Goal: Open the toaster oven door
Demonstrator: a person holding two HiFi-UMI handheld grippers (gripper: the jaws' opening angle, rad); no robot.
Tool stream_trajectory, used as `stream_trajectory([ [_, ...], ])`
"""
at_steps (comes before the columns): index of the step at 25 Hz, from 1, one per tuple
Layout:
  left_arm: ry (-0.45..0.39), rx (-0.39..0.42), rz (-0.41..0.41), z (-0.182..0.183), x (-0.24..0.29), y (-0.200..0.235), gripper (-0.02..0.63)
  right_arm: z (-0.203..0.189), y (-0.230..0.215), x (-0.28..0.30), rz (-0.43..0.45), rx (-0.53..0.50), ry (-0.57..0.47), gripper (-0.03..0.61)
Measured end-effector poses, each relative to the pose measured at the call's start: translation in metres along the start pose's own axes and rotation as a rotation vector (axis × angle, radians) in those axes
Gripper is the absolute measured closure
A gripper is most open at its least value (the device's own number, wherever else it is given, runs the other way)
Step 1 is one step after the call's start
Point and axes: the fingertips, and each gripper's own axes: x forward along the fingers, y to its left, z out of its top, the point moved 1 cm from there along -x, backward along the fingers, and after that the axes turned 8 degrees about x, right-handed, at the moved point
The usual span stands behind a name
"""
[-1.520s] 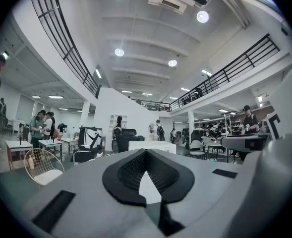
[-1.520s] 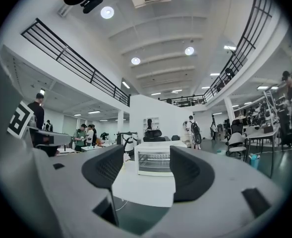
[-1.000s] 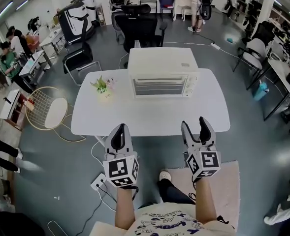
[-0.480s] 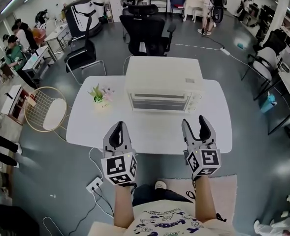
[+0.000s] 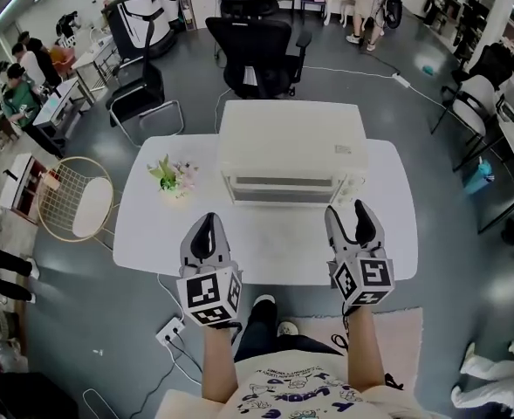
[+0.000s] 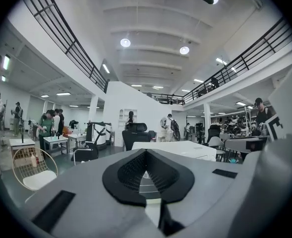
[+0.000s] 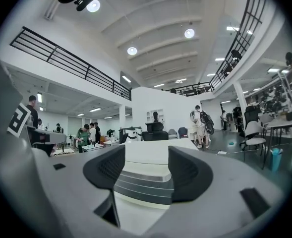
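A white toaster oven (image 5: pixel 291 138) stands at the back middle of a white table (image 5: pixel 152 234), its glass door (image 5: pixel 284 187) shut and facing me. My left gripper (image 5: pixel 205 231) hovers over the table's front edge, left of the oven and short of it; its jaws meet at the tips with nothing between them (image 6: pixel 146 153). My right gripper (image 5: pixel 351 221) hovers in front of the oven's right end, apart from it. Its jaws have just closed slightly but still stand wide, empty, framing the oven (image 7: pixel 153 157) in the right gripper view.
A small pot of flowers (image 5: pixel 174 178) sits on the table left of the oven. Behind the table is a black office chair (image 5: pixel 261 55); a round wire chair (image 5: pixel 75 208) stands to the left. A power strip (image 5: pixel 171 328) and a rug (image 5: pixel 405 339) lie on the floor near me.
Both grippers have moved forward, from short of the table to over its front edge, nearer the oven. The oven and table now sit closer in the head view.
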Motion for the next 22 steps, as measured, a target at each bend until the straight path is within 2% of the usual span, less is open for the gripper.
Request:
stream_trajectory([
  [8, 0.026, -0.005, -0.059, -0.005, 0.057, 0.018, 0.609, -0.010, -0.011, 0.044, -0.076, 0.017, 0.034, 0.310],
  [10, 0.032, -0.005, -0.074, -0.009, 0.071, 0.022, 0.609, -0.015, -0.016, 0.053, -0.100, 0.022, 0.041, 0.344],
  [22, 0.060, 0.003, -0.177, -0.028, 0.129, 0.033, 0.610, -0.046, -0.045, 0.090, -0.239, 0.066, 0.111, 0.345],
])
